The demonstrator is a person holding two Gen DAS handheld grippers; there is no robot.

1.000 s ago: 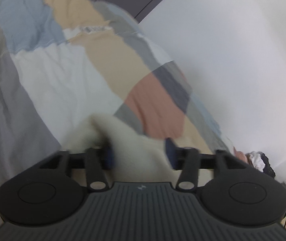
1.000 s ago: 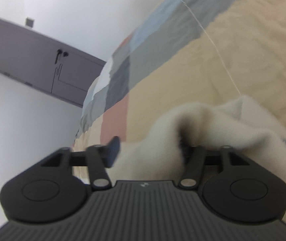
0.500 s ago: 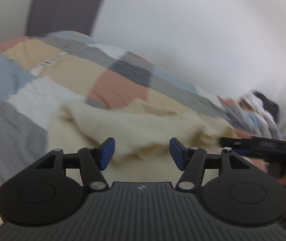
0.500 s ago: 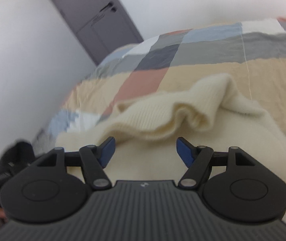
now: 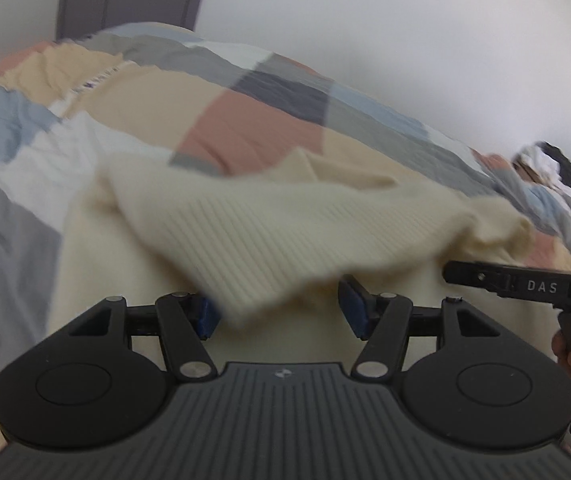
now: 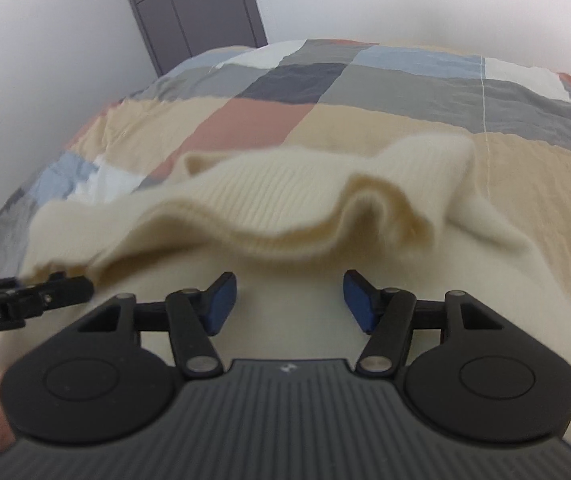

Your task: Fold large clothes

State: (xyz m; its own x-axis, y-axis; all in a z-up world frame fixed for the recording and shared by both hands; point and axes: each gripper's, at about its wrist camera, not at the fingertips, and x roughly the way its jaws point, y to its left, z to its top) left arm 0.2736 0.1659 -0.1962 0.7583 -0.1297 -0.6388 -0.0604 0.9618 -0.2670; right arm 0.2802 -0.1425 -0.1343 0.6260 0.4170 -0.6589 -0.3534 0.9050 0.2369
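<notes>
Cream sweater [image 6: 285, 208] on bed [image 6: 365, 128]: ribbed hem flopped over body, first fold rough (needs smoothing); left tongs [image 5: 281, 312] spread, empty; right tongs [image 6: 289, 300] spread, just narrowing, empty; further folds remain.

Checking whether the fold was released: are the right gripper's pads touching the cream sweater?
Apart. The right wrist view shows the right gripper open, bare pads clear of the cream sweater.
</notes>
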